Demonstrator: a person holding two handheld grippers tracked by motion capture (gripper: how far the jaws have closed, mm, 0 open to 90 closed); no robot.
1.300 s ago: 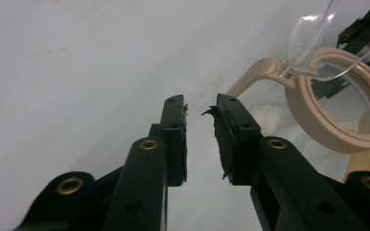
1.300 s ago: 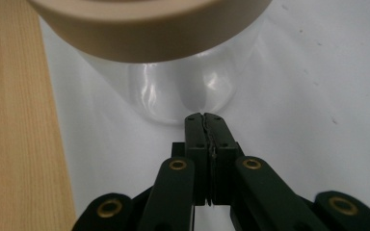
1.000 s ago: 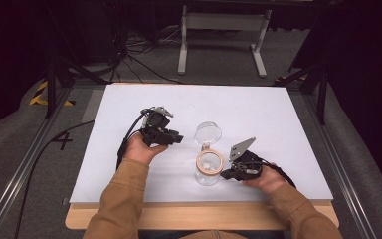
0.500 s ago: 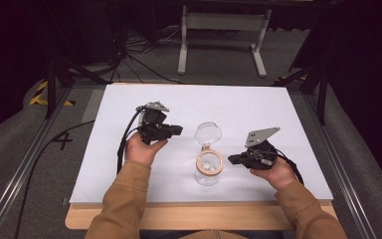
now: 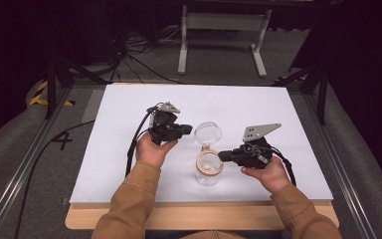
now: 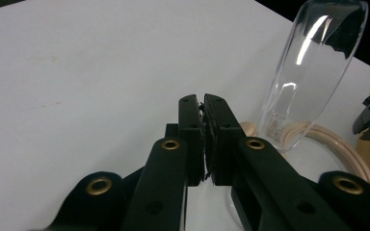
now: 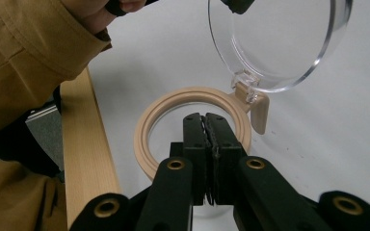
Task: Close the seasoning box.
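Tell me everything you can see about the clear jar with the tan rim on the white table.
The jar is a small clear container, glass or plastic, standing upright on the white table between the two hands. A tan ring circles its open mouth. A round clear lid, joined to the ring by a tan hinge, stands swung up and open on the far side. The jar looks empty. Neither gripper grips it; the right gripper hangs just above the rim, jaws shut.

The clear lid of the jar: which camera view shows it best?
The right gripper view: there the lid faces the camera, its round outline and its hinge on the beige ring plain. The left gripper view shows the lid edge-on, as a narrow curved strip. The high view shows the lid small, standing open behind the jar.
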